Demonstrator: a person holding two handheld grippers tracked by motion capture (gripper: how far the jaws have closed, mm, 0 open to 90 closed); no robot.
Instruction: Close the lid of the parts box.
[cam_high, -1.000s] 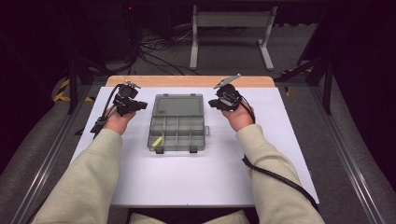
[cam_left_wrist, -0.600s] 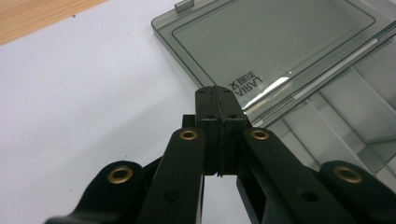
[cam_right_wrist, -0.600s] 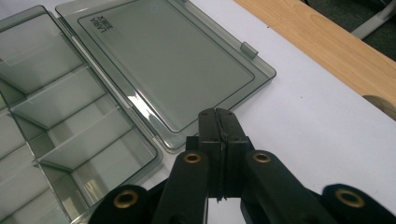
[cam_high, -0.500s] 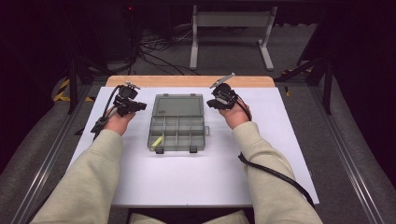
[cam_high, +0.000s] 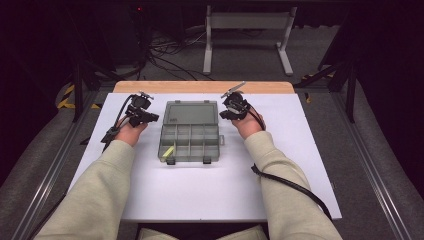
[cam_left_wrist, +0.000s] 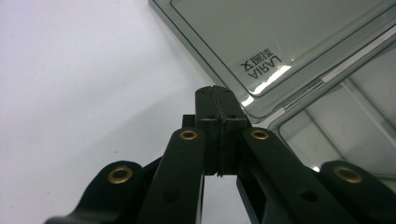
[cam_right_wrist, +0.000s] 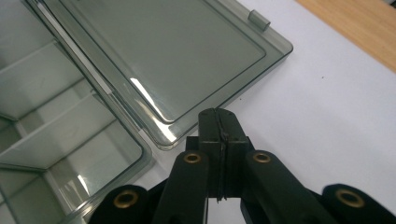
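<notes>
Flanking one open organizer box (cam_high: 190, 131): two closed tools, left tool (cam_high: 150, 117), right tool (cam_high: 223, 113).

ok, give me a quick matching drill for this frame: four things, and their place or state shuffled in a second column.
Things:
1. left tool
2. right tool
3. box lid
4. yellow piece

Place or state:
A. lying open and flat on the table
B. shut, at the lid's right edge
C. in a near-left compartment of the box
D. shut, at the lid's left edge

Pairs: 1-D, 2-B, 3-A, 4-C
</notes>
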